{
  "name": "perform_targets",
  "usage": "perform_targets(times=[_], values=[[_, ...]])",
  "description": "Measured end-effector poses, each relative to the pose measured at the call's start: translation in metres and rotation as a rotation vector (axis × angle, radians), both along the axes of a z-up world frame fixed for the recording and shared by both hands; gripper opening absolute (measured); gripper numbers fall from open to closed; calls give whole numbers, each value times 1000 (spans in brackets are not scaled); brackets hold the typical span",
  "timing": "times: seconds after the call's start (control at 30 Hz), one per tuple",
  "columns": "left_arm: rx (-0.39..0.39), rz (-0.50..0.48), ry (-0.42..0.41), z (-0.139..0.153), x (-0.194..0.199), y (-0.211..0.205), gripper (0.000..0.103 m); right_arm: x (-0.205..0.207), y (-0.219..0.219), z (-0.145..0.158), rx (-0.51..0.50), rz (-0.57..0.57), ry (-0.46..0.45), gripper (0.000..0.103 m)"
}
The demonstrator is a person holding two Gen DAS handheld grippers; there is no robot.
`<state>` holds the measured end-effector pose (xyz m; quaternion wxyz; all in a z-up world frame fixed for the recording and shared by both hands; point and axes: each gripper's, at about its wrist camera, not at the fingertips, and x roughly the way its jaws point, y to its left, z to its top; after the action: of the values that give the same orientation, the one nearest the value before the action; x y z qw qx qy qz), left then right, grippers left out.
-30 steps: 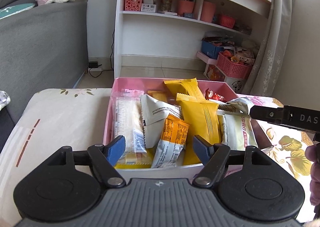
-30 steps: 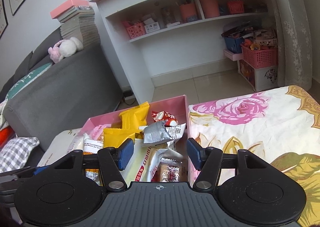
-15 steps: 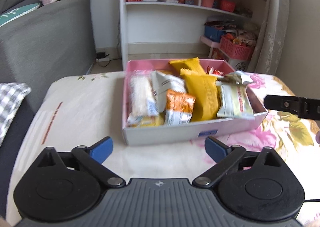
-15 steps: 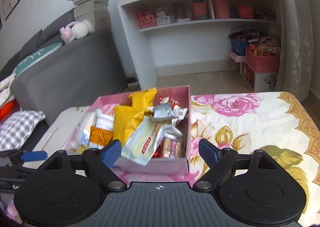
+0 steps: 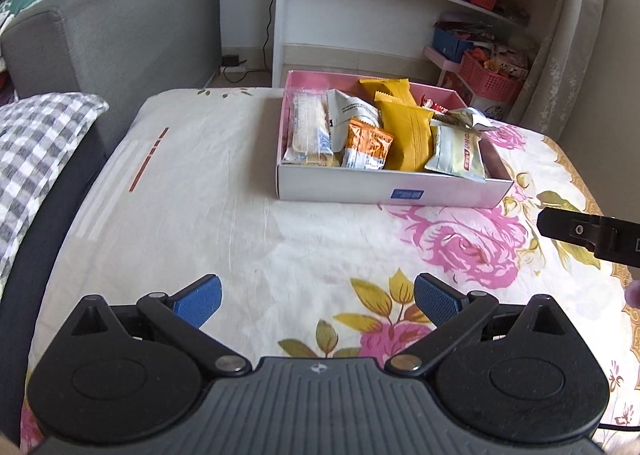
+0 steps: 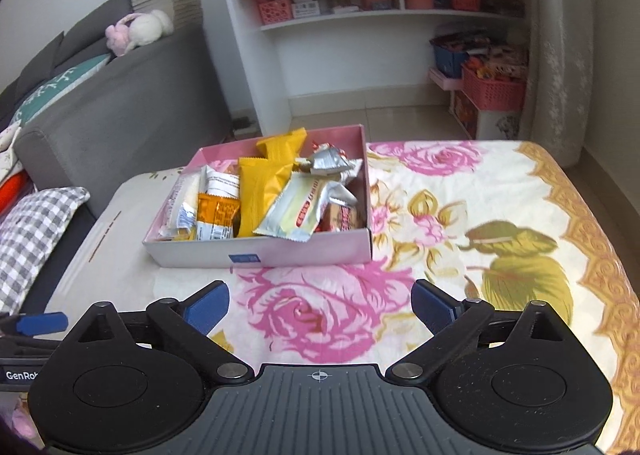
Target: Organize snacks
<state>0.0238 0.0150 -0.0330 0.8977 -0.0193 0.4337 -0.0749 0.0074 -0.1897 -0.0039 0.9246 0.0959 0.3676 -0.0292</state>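
Note:
A pink box (image 5: pixel 384 191) (image 6: pixel 280 253) sits on the floral cloth and holds several snack packets: yellow packets (image 5: pixel 408 135) (image 6: pixel 262 185), an orange one (image 5: pixel 366 145) (image 6: pixel 216 215), a clear cracker pack (image 5: pixel 310 129), a pale green bar (image 5: pixel 460 151) (image 6: pixel 300 209) and a silver wrapper (image 6: pixel 328 161). My left gripper (image 5: pixel 317 297) is open and empty, well back from the box. My right gripper (image 6: pixel 320 303) is open and empty, also back from the box. Part of the right gripper shows at the left wrist view's right edge (image 5: pixel 592 233).
The floral cloth (image 6: pixel 480 215) covers the table. A grey sofa (image 5: pixel 112 27) and a checked cushion (image 5: pixel 36 143) lie to the left. A white shelf unit (image 6: pixel 380 23) and a pink basket (image 6: pixel 494 89) stand behind.
Both grippers have pulled back and risen away from the box, and their jaws have opened wider. The box and packets stayed put.

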Motion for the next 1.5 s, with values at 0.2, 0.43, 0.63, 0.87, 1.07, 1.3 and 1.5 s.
perform_targets(times=[0.2,0.43,0.63,0.87,1.07,1.3,1.5], values=[[14,44,5,5,-9,-4,103,-14,9,0,-29,-23,28,99],[72,79,-38,9,-15,-9,103,-21,20,-2,-64,-16,40,99],[84,86,-36,9,-15,-12,103,-17,25,-2,-96,-13,38,100],[88,85,-30,7,-14,-15,103,-14,24,-6,-96,-15,58,100],[88,79,-14,5,-15,-16,103,-13,21,-6,-88,-28,65,100],[85,73,-13,6,-16,-17,103,-13,23,-6,-94,-20,67,100],[85,70,-12,6,-16,-18,103,-13,27,-8,-102,-13,73,100]])
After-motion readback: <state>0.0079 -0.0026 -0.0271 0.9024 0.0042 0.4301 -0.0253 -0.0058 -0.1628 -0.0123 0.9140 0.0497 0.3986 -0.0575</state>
